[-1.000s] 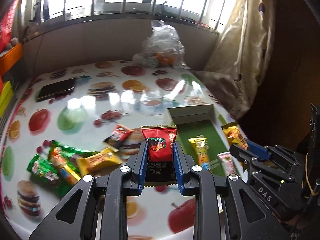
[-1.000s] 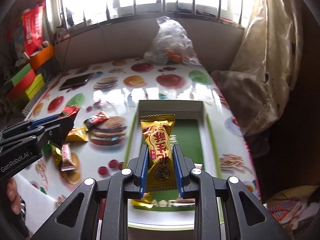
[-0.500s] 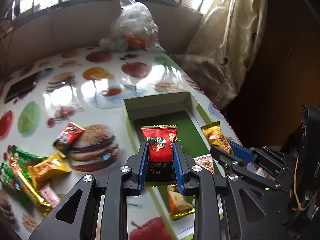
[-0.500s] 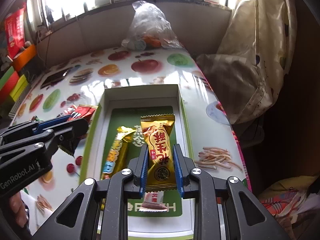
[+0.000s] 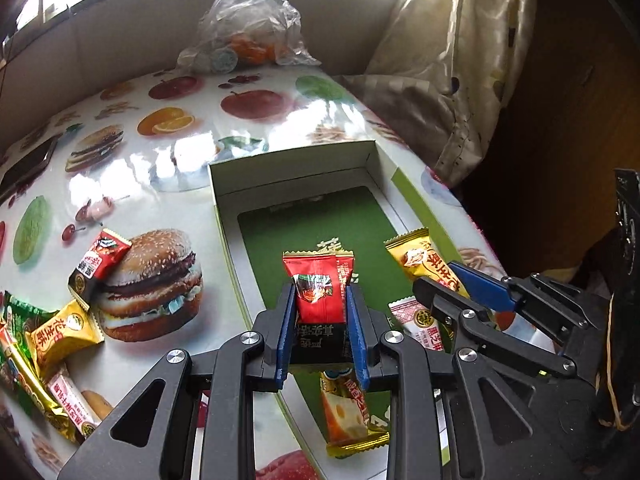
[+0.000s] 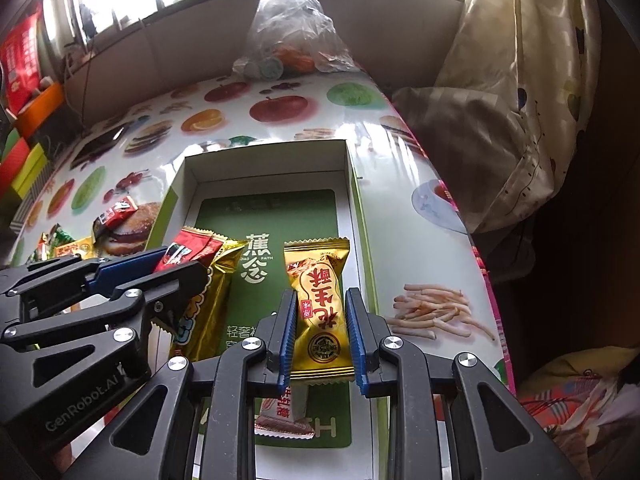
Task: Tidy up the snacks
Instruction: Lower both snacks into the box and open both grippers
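My left gripper (image 5: 320,300) is shut on a red snack packet (image 5: 318,290) and holds it over the green-bottomed box (image 5: 296,178). My right gripper (image 6: 318,308) is shut on a yellow peanut-candy packet (image 6: 320,300), also over the box (image 6: 264,160). In the box lie a gold wafer packet (image 6: 204,308) and a white-pink packet (image 6: 284,412). In the left wrist view the right gripper (image 5: 448,284) reaches in from the right with its yellow packet (image 5: 424,260). In the right wrist view the left gripper (image 6: 176,268) comes in from the left.
Loose snacks lie on the fruit-print table left of the box: a red packet (image 5: 98,262), a yellow one (image 5: 60,336), green ones (image 5: 20,320). A clear plastic bag (image 5: 248,24) stands at the back. A phone (image 5: 28,164) lies at the far left. A curtain (image 6: 520,100) hangs on the right.
Both grippers have moved forward over the box with their packets still held. The left gripper came from the loose snack pile to the right, over the box.
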`<state>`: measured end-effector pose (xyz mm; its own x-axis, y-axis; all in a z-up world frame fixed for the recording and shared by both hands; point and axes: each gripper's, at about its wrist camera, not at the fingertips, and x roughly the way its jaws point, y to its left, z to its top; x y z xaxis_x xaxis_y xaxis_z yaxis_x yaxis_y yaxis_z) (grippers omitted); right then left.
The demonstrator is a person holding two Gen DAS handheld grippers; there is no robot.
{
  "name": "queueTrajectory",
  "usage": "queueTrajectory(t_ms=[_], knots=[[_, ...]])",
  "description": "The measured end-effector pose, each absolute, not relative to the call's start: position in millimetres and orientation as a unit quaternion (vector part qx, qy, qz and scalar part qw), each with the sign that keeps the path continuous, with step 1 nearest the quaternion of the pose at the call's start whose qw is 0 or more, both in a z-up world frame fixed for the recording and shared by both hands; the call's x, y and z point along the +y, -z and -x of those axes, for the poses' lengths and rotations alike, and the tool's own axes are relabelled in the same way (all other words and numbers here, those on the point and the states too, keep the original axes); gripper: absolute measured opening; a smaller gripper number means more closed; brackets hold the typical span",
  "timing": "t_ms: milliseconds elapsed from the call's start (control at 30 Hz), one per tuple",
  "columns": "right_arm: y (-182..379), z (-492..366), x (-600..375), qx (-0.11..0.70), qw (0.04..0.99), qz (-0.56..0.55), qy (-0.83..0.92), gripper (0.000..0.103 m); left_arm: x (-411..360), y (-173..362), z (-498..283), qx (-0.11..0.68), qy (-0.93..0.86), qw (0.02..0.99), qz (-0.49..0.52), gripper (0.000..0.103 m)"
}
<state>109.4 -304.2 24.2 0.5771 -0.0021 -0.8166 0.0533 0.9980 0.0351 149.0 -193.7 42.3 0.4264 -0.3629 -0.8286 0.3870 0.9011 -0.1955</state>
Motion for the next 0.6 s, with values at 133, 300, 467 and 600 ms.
queueTrajectory(t_ms=[133, 300, 467, 600], knots=[[-23.4, -109.7, -303.6, 0.458, 0.889, -0.027, 0.012, 0.023, -195.2, -38.8, -149.8, 0.49, 0.219, 0.844, -0.016, 0.026], [-22.5, -110.2, -304.3, 0.455, 0.89, -0.026, 0.009, 0.023, -194.9, -37.9, -149.3, 0.488, 0.222, 0.844, -0.016, 0.026], [-22.6, -109.3, -304.5, 0.452, 0.892, -0.025, 0.005, 0.023, -196.4, -37.8, -149.1, 0.487, 0.22, 0.845, -0.017, 0.026], [-22.4, -109.1, -303.9, 0.453, 0.891, -0.025, 0.003, 0.025, -196.3, -36.8, -149.8, 0.489, 0.22, 0.844, -0.015, 0.026]])
